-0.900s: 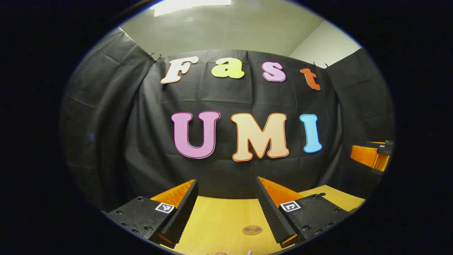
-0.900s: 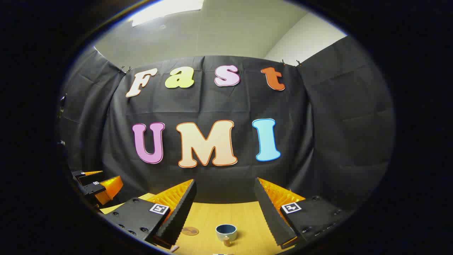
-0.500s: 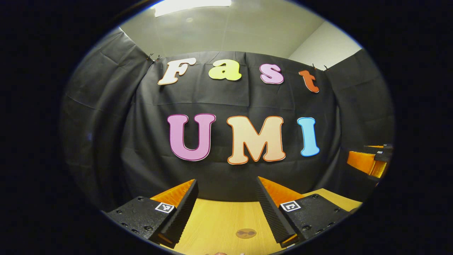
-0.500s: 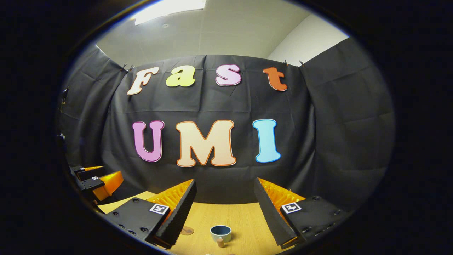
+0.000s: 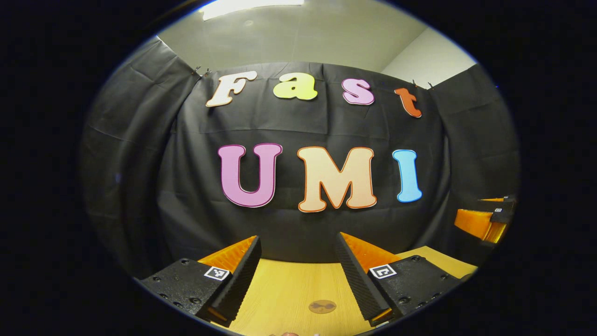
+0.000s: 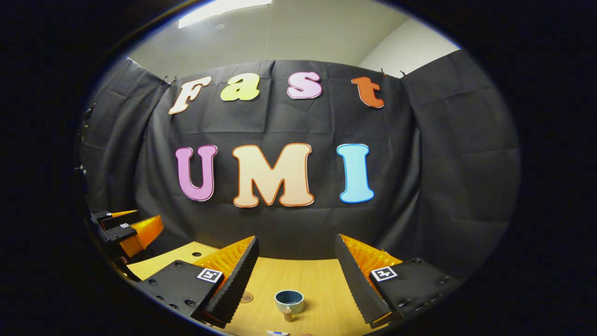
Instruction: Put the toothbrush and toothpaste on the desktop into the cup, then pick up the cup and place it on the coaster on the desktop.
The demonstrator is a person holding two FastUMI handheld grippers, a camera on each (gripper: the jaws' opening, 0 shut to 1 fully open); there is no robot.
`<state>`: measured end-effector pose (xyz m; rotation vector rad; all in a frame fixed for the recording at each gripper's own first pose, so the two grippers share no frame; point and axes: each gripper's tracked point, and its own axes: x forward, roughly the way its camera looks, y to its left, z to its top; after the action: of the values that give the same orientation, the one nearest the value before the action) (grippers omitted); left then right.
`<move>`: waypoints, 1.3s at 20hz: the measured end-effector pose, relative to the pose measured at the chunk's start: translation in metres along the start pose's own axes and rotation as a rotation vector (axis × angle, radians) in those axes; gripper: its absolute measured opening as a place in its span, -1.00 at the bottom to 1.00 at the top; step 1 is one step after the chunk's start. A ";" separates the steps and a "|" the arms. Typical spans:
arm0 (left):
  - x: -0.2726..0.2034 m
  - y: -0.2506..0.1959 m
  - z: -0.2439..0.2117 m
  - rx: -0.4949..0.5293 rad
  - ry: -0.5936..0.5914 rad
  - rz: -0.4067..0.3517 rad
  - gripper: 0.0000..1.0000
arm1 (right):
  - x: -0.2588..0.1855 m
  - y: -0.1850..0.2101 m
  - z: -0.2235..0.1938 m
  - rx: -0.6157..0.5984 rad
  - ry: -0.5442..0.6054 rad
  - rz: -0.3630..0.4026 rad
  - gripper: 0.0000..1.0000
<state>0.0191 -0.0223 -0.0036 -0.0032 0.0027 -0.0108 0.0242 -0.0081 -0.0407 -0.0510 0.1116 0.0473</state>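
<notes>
Left gripper held above the wooden desktop, fingers spread wide with nothing between them. Round brown coaster flat on the wood ahead, between the fingertips. Other gripper far right, raised.

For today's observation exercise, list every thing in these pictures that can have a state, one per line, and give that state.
Cup: upright on the desk, mouth open, nothing seen inside.
Coaster: flat on the desk, bare.
Left tool: open, above the desk, holding nothing.
Right tool: open, above the desk, holding nothing.
Small wooden piece: standing just before the cup.
Desk: bears the cup and coaster.
</notes>
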 end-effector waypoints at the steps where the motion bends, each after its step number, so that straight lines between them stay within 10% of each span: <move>1: -0.001 0.001 -0.001 0.005 -0.002 0.000 0.85 | 0.001 0.002 -0.007 -0.015 0.019 0.004 0.98; 26: -0.022 0.042 -0.028 0.040 0.062 0.060 0.85 | -0.067 0.038 -0.326 0.018 0.973 0.129 0.90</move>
<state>-0.0029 0.0198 -0.0319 0.0370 0.0648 0.0494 -0.0804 0.0092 -0.3583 -0.0456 1.0886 0.1481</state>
